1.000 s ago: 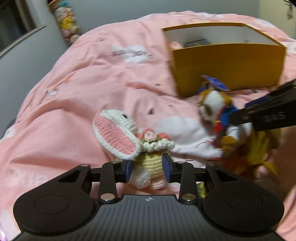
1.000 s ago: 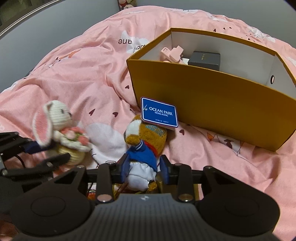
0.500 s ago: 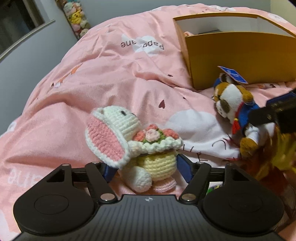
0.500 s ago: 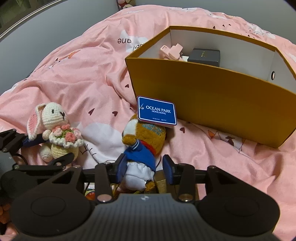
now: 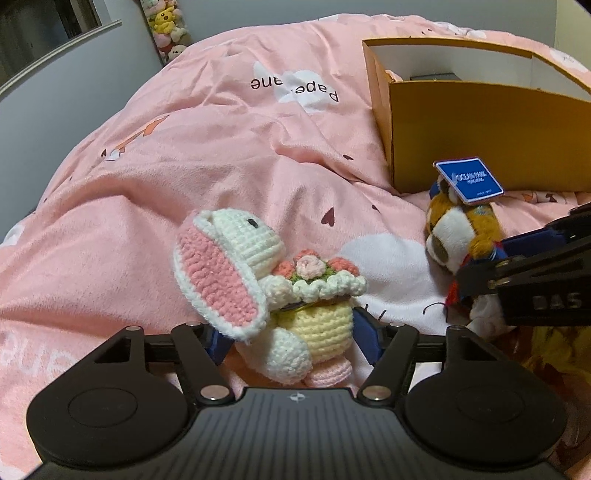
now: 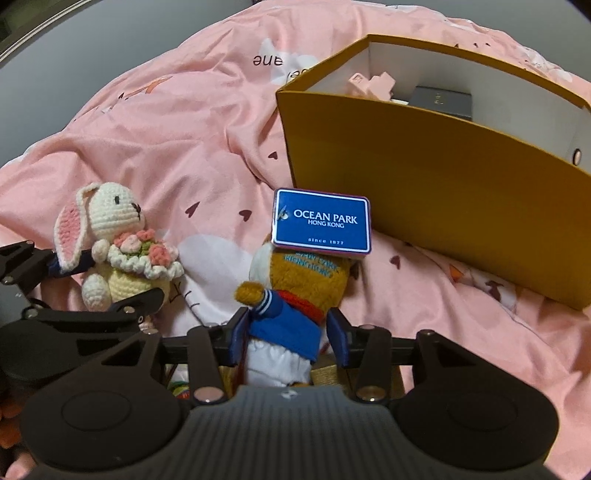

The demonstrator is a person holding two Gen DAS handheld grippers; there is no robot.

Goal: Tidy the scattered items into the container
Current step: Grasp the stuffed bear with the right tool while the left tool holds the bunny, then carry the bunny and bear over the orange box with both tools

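A crocheted white rabbit (image 5: 280, 291) with pink ears and a flower bouquet sits on the pink bedspread between the fingers of my left gripper (image 5: 291, 341), whose blue pads stand wide on either side of its body. It also shows in the right wrist view (image 6: 118, 243). A brown plush dog (image 6: 295, 295) in a blue sailor top, with a blue Ocean Park tag (image 6: 320, 226), sits between the fingers of my right gripper (image 6: 290, 338), which is open around it. The yellow box (image 6: 436, 177) stands behind, holding a pink item (image 6: 371, 85) and a dark box (image 6: 441, 99).
The pink bedspread (image 5: 221, 155) is rumpled with folds. A grey wall (image 5: 55, 92) runs along the left, with stacked plush toys (image 5: 166, 22) in the far corner. Yellow and orange items (image 5: 554, 354) lie low at the right beside the dog.
Both grippers have opened: the left let go of the rabbit, the right of the dog. Both toys now rest on the bedspread between the spread fingers.
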